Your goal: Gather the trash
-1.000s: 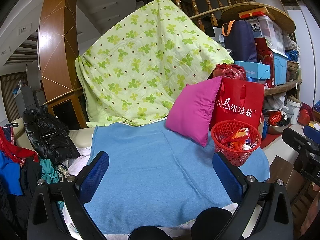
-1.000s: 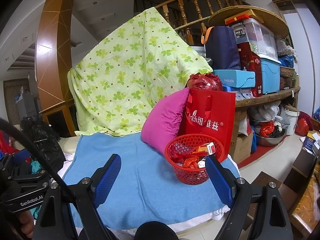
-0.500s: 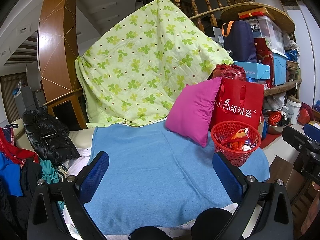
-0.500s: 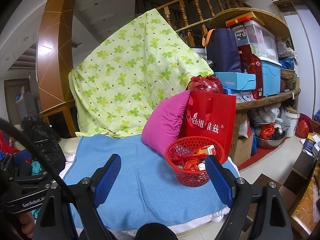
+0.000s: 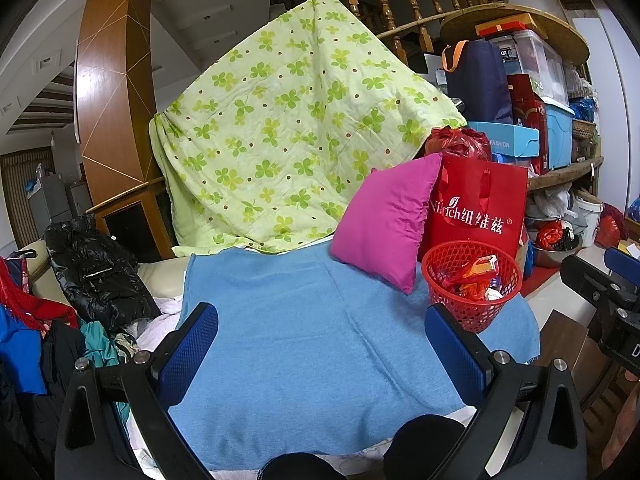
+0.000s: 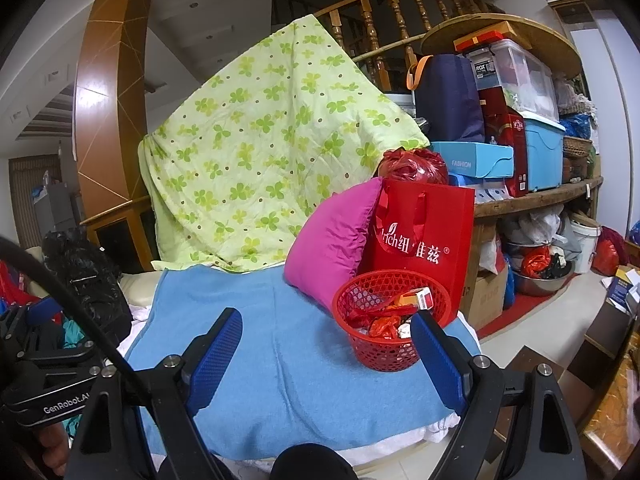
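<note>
A red mesh basket (image 5: 472,286) (image 6: 394,324) holding wrappers and a small red and white carton (image 6: 423,299) stands at the right end of a blue blanket (image 5: 320,340) (image 6: 288,360). My left gripper (image 5: 320,344) hovers open over the blanket, nothing between its blue pads. The basket sits just beyond its right finger. My right gripper (image 6: 332,352) is open too and holds nothing; its right finger (image 6: 440,360) overlaps the basket's near rim in the picture. Each gripper's body shows at the edge of the other's view.
A pink pillow (image 5: 386,220) and a red paper bag (image 5: 478,208) stand behind the basket. A green clover quilt (image 5: 288,136) drapes at the back. Black jacket (image 5: 96,276) and clothes lie left. Cluttered shelves (image 6: 532,196) and floor items fill the right.
</note>
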{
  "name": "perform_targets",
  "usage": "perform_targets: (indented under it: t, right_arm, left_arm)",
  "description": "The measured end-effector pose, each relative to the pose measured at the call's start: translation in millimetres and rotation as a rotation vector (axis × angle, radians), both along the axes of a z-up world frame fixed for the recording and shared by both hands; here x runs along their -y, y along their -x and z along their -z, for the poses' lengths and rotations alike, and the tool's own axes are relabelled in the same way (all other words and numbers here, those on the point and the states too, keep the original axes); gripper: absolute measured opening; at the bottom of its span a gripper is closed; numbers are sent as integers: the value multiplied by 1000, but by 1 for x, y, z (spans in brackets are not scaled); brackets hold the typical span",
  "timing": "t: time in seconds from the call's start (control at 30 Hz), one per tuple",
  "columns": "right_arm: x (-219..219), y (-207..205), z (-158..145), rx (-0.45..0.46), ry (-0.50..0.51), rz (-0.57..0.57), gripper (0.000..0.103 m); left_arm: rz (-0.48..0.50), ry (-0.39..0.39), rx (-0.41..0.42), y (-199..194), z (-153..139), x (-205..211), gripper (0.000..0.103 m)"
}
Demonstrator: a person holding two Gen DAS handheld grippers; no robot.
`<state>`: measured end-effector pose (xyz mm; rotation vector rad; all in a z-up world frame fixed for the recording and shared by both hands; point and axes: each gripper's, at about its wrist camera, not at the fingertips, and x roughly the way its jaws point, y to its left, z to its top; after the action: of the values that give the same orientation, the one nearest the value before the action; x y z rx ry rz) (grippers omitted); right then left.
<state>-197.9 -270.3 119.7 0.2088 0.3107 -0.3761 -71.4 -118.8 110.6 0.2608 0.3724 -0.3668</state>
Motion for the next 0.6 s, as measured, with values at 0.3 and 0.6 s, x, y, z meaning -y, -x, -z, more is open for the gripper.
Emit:
perform_targets:
  t: [0.3,0.6]
  right_arm:
    - [-1,-1,1,2,2,1,88]
    - [-2,-1,1,0,3,1,88]
  left_arm:
    - [-1,2,0,0,0,0,103]
    - [0,2,-2,0,1,0,103]
